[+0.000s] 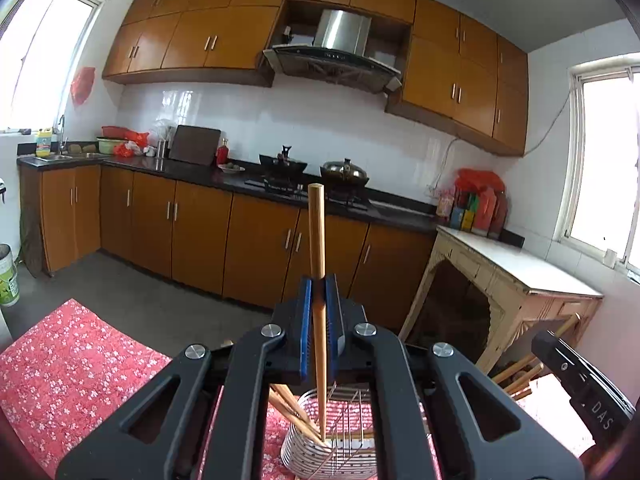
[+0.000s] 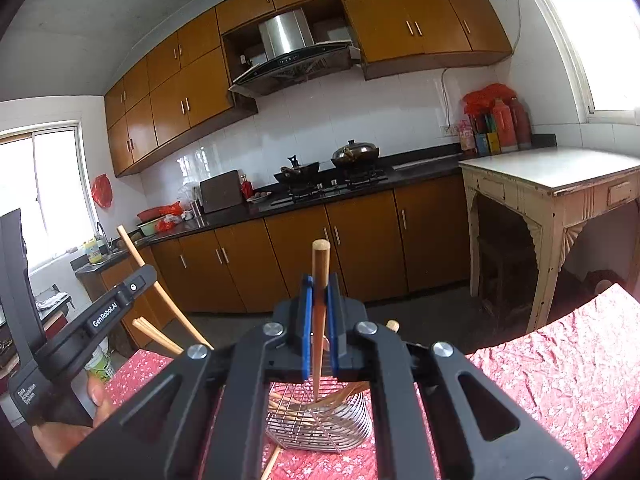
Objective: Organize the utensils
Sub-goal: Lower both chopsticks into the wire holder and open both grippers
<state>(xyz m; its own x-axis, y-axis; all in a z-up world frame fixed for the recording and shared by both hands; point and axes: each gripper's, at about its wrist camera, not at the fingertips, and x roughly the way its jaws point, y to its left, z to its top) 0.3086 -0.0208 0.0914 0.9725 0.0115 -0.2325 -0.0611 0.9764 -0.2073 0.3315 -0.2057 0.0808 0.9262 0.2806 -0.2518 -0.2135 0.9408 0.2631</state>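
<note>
Both grippers point slightly upward over a wire basket. Left gripper (image 1: 319, 280) has its blue pads closed on a wooden chopstick (image 1: 317, 240) standing nearly upright, its lower tip down inside the basket (image 1: 344, 456). Right gripper (image 2: 319, 280) is likewise clamped on another chopstick (image 2: 320, 268), tip dipping into the same basket (image 2: 340, 428), where several more chopsticks lean. Beneath lies a red flowered tablecloth (image 1: 68, 364). Farther off stand a cream side table (image 2: 560, 184), brown cabinets and a stove with two pots (image 1: 316, 170). Each gripper's frame hides much of the basket.
</note>
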